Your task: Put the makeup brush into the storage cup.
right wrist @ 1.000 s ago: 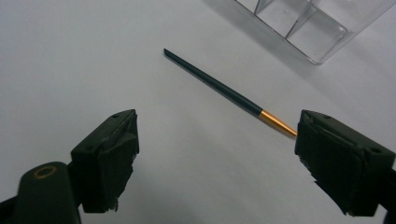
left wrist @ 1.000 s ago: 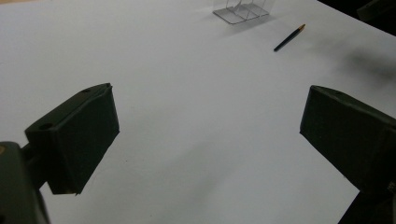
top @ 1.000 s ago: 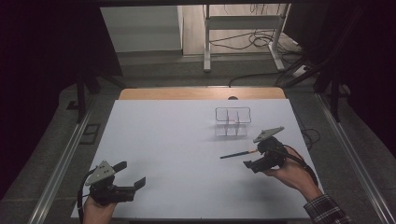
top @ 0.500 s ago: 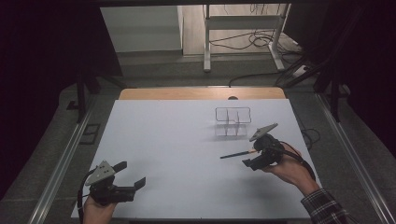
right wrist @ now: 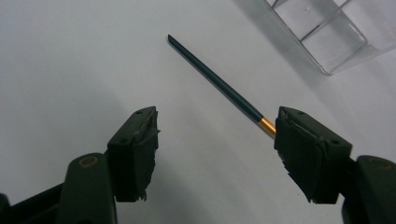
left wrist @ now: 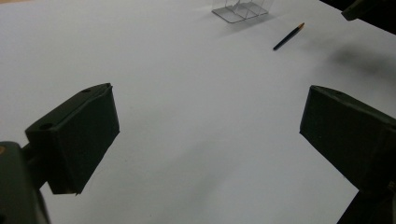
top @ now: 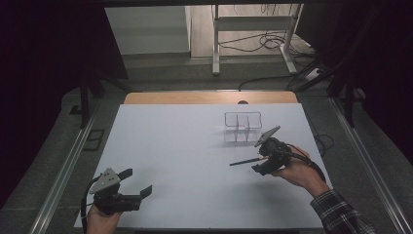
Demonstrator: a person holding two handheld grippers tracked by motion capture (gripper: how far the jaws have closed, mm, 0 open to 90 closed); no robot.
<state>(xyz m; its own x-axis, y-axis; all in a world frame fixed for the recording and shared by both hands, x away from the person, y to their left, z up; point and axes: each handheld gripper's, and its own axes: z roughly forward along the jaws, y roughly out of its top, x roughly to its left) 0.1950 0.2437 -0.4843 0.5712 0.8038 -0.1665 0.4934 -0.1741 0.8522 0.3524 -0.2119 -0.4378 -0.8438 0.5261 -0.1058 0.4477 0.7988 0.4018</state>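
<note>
The right claw, its jaws just closing but not gripping, straddles the gold-banded end of the slim dark-green pencil lying on the white table.

pencil on table, before organizer

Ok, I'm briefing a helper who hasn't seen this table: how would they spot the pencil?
Start at the white table and find the clear divided organizer on its right half. Just nearer the person lies the pencil, at the right claw: the one thin dark stick, with a gold band at its end.
</note>
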